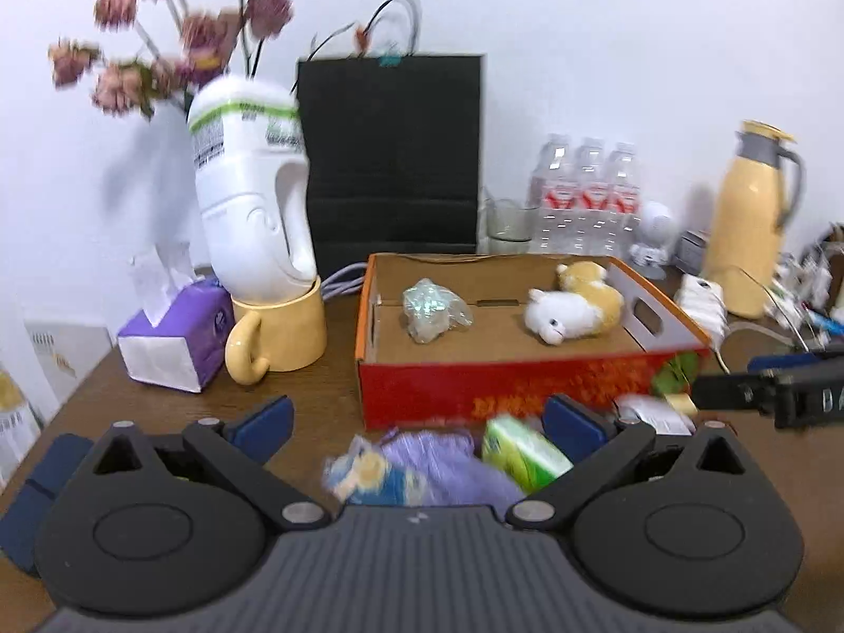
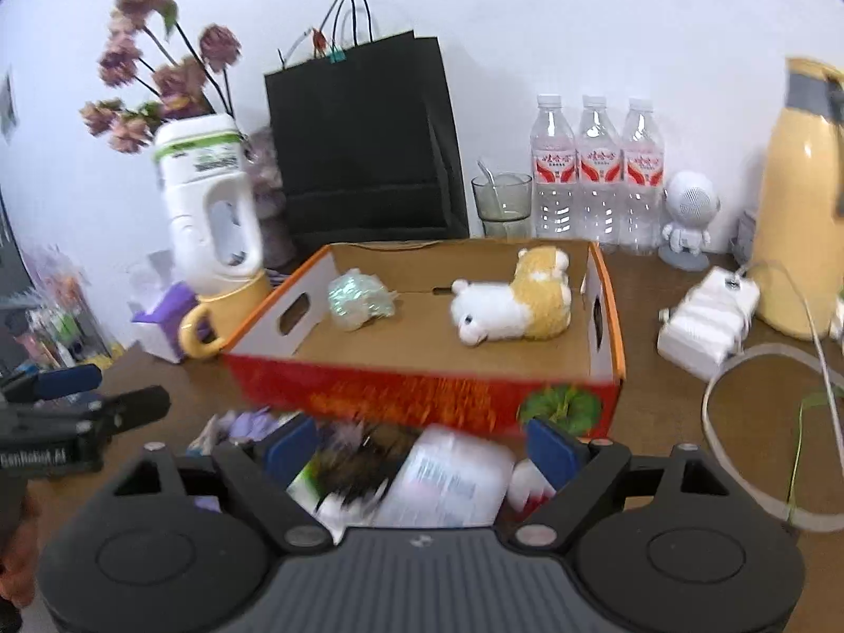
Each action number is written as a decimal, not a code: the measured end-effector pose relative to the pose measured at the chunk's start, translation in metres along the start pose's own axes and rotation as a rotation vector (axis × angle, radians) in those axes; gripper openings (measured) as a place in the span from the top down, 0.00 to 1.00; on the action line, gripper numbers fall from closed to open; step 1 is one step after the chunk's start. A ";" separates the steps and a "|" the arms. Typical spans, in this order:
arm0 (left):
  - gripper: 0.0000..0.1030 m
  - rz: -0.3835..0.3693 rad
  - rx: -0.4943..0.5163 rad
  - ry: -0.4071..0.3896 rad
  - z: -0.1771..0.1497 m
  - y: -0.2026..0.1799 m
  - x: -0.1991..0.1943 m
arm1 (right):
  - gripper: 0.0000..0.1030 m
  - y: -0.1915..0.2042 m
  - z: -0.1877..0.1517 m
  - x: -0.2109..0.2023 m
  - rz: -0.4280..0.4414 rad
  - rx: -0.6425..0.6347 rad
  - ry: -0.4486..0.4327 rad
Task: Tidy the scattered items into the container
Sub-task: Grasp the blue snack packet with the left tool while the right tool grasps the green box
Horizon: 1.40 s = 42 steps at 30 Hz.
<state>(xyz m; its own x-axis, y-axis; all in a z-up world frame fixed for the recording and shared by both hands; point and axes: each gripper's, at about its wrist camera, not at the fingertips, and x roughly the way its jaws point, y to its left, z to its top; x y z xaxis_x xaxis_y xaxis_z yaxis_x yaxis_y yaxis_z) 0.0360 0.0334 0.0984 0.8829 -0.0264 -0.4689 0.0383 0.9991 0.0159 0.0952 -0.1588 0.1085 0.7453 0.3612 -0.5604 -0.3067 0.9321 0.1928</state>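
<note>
Though both claws gape wide, blurred clutter [image 2: 422,475] below them defies naming.

Items before the red box [image 2: 422,395] are blurred, perhaps packets; kettle [image 2: 802,200] cropped.

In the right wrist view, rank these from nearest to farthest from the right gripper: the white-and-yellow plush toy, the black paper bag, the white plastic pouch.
From the right gripper:
1. White plastic pouch, on the table between its open fingers.
2. White-and-yellow plush toy, inside the red cardboard box, right half.
3. Black paper bag, standing behind the box against the wall.
</note>
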 end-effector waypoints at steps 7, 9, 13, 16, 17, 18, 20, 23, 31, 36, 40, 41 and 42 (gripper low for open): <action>0.00 -0.004 0.029 -0.023 -0.048 -0.024 -0.027 | 0.16 -0.012 -0.049 -0.043 0.038 0.063 -0.070; 0.00 -0.017 0.044 -0.040 -0.058 -0.027 -0.030 | 0.16 -0.010 -0.057 -0.049 0.023 0.052 -0.067; 0.00 -0.035 0.016 0.000 -0.073 -0.018 -0.029 | 0.16 0.000 -0.074 -0.061 0.061 0.031 -0.095; 0.00 -0.031 -0.039 0.016 -0.080 -0.005 -0.028 | 0.17 0.007 -0.088 -0.064 0.123 0.055 -0.099; 0.00 -0.026 -0.047 0.023 -0.080 -0.003 -0.027 | 0.17 0.008 -0.092 -0.063 0.141 0.056 -0.093; 0.00 -0.023 -0.053 0.026 -0.080 -0.001 -0.025 | 0.18 0.010 -0.095 -0.062 0.153 0.047 -0.081; 0.00 -0.023 -0.061 0.018 -0.079 0.003 -0.020 | 0.20 0.013 -0.097 -0.055 0.167 0.047 -0.042; 0.04 -0.024 -0.091 0.029 -0.074 0.009 -0.001 | 0.24 0.017 -0.095 -0.043 0.187 0.034 0.000; 0.23 -0.047 -0.084 0.079 -0.053 0.020 0.056 | 0.43 0.054 -0.071 -0.019 0.167 -0.118 -0.118; 0.73 -0.079 -0.139 0.092 -0.051 0.030 0.069 | 0.62 0.074 -0.056 0.031 0.134 -0.213 -0.055; 0.86 -0.083 -0.185 0.061 -0.047 0.039 0.066 | 0.64 0.078 -0.051 0.065 0.101 -0.219 -0.024; 0.87 -0.090 -0.191 0.047 -0.045 0.041 0.064 | 0.66 0.078 -0.051 0.070 0.098 -0.229 -0.019; 0.88 -0.095 -0.196 0.039 -0.044 0.042 0.064 | 0.67 0.080 -0.051 0.074 0.093 -0.238 -0.011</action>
<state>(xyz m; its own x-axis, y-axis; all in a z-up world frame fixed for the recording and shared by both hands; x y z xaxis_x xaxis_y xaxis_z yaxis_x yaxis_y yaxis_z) 0.0734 0.0756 0.0303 0.8609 -0.1233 -0.4936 0.0255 0.9794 -0.2003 0.0962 -0.0591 0.0412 0.7133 0.4469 -0.5398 -0.5043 0.8622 0.0474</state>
